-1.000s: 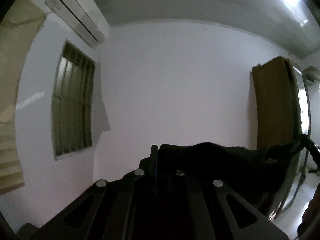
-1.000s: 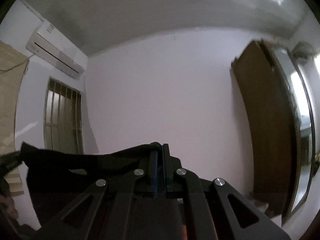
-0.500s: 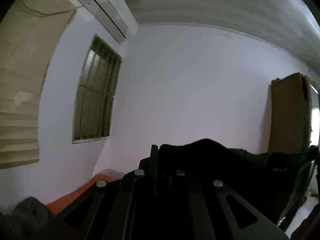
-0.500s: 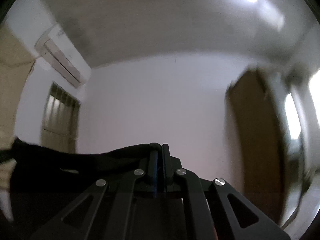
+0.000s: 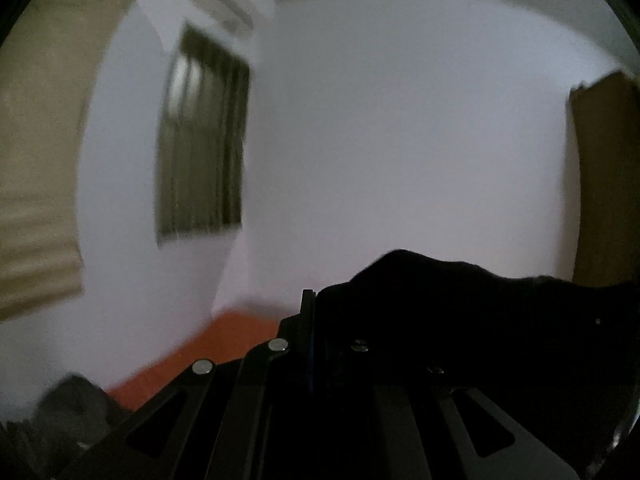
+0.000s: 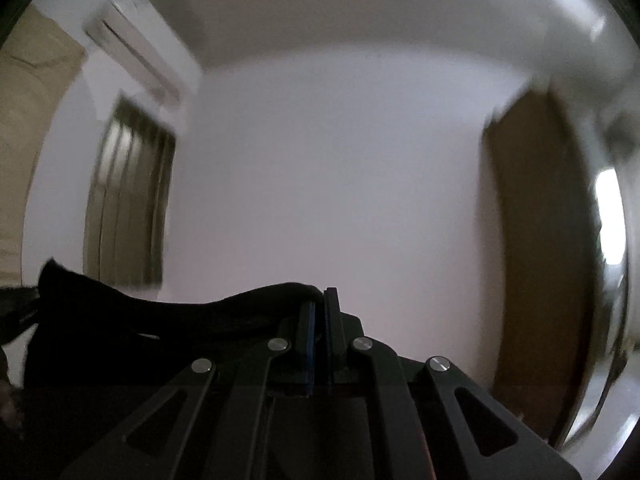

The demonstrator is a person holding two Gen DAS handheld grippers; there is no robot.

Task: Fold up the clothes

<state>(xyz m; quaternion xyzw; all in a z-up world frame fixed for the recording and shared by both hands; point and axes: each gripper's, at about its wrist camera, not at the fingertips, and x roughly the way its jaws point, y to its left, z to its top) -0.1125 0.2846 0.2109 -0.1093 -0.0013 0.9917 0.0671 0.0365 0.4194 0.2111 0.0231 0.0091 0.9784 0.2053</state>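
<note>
Black garment stretched in the air between both tools, white wall behind, orange surface low at left, left hand-held gripper clamped on one edge, right hand-held gripper clamped on the other.

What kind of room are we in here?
Probably a bedroom at home. There is a white air conditioner high on the wall, a barred window beside it, a tall brown wooden wardrobe, and an orange surface low down that could be a bed.
</note>
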